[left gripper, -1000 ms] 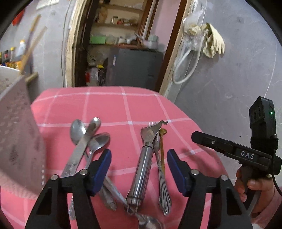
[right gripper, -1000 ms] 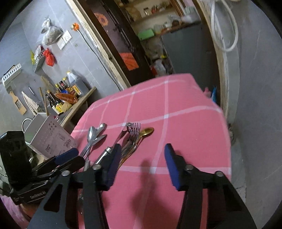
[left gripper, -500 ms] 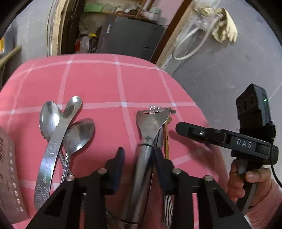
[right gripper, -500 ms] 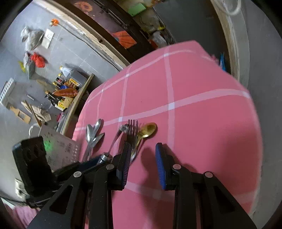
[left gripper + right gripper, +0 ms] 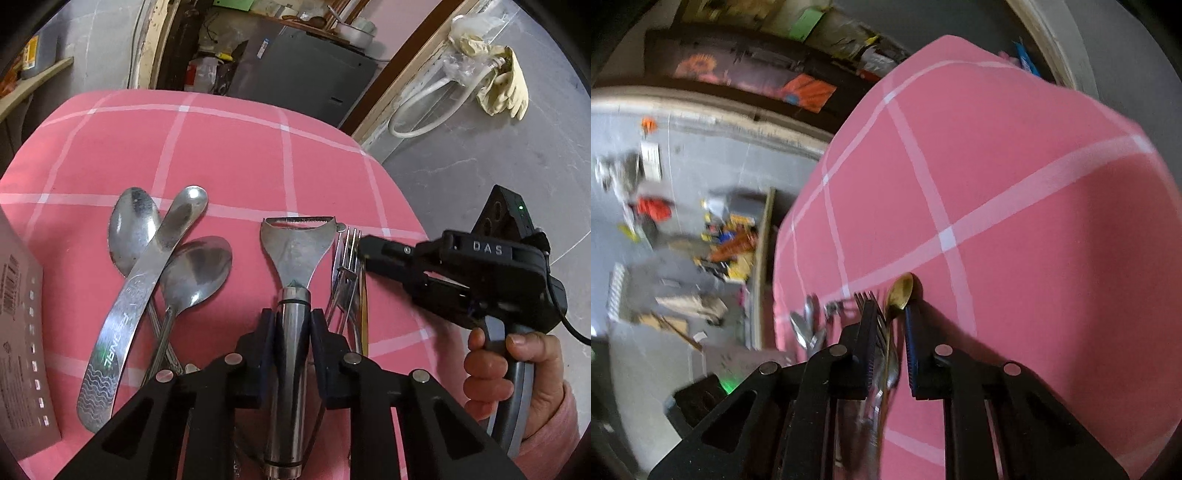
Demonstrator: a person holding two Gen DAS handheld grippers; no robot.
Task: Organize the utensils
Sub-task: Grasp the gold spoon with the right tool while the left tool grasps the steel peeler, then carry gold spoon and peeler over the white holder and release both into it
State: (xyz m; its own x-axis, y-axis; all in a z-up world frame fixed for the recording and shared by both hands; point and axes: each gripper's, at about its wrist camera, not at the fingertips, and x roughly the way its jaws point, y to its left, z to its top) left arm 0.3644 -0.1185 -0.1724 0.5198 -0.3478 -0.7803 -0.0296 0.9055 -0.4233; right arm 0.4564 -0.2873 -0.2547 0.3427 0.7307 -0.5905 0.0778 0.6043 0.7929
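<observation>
The task is looking only at its beginning, because all the utensils are lying on the pink checked cloth [image 5: 229, 147] and nothing is sitting yet in the perforated holder [image 5: 18, 332] that is showing at the left edge of the left wrist view. The left gripper [image 5: 293, 332] is reaching down over the peeler [image 5: 295, 254], and its jaws have just been closing; the two pads are now pressing on both sides of the round steel handle, so I judge it is holding the peeler, which is resting on the cloth and not lifted. Left of it, two spoons [image 5: 195, 273] and a butter knife [image 5: 144, 288] are lying crossed in a small pile, untouched. The right gripper [image 5: 890, 350] is coming over the forks [image 5: 871, 314] and the gold spoon [image 5: 899, 291], just beside the peeler. Its jaws have also just been closing, with the fork and the thin gold handle between them, but a narrow gap is remaining beside the right pad and the picture is blurred, so I am reading it as not gripping yet. Everything is waiting to be lifted and sorted, so nearly the whole work is remaining.
</observation>
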